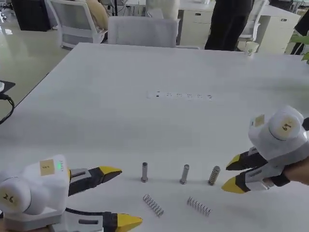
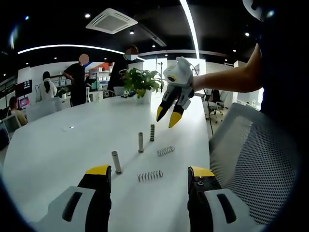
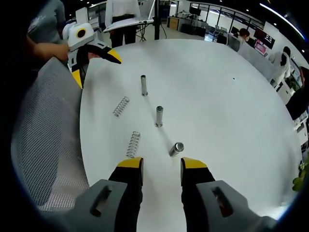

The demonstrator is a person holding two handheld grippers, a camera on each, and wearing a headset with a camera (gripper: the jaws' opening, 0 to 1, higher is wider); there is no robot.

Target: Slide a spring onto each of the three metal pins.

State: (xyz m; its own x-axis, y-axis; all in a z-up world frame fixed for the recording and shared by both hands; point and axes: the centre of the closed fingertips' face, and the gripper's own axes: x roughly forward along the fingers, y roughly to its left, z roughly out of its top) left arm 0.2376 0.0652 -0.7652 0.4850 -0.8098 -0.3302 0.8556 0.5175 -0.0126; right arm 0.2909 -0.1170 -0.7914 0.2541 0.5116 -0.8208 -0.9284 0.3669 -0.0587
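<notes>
Left pin (image 1: 144, 172) and middle pin (image 1: 185, 174) bare. Right pin (image 3: 178, 145) wears a spring (image 1: 214, 176), with the right gripper (image 1: 225, 178) just beside it, released and empty. Two loose springs (image 1: 153, 204) (image 1: 199, 206) lie nearer, unobstructed. Left gripper (image 1: 130, 195) spread, empty. Paper cup (image 1: 251, 47) far right on the table (image 1: 145, 96).

Head view: we noted bright, even overhead light. The white table (image 1: 145, 96) read nearly washed out, and the pins (image 1: 185, 174) cast only short, soft shadows. The floor (image 1: 24, 53) showed glare. Left gripper view: the ceiling strips (image 2: 189, 24) blew out against a dark ceiling. Both gripper views bent strongly toward their edges. We found the distant people (image 2: 77, 82) soft and dim.
</notes>
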